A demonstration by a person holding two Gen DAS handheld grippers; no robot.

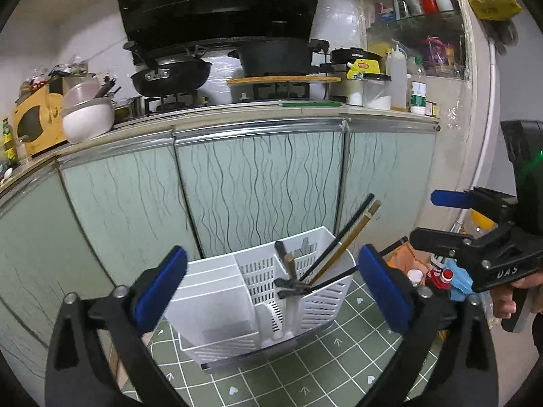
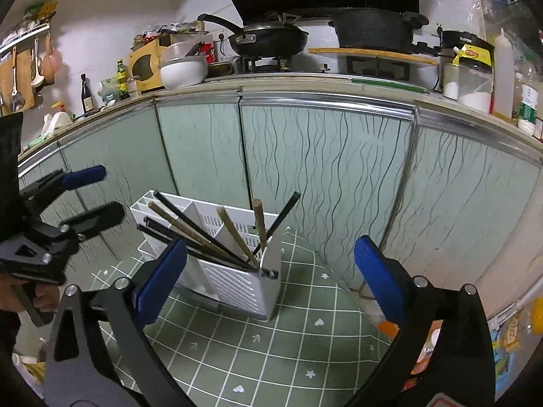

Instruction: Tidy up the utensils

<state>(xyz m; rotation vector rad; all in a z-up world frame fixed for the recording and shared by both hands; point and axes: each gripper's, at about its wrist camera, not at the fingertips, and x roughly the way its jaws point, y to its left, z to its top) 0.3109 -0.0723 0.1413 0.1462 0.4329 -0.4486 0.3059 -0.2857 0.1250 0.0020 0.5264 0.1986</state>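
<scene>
Both grippers have their jaws spread wide and empty: left gripper (image 1: 271, 291), right gripper (image 2: 269, 281). The white perforated plastic utensil caddy (image 1: 258, 298) sits on the green tiled floor mat (image 1: 305, 373), just in front of the pale green cabinet doors (image 1: 258, 183). Long black and bamboo chopsticks (image 2: 203, 234) lean criss-cross out of it. I'd grab one stick at a time near mid-shaft; they're thin, smooth and round, so pinch squarely or they'll roll. The slotted walls look light enough to tip
</scene>
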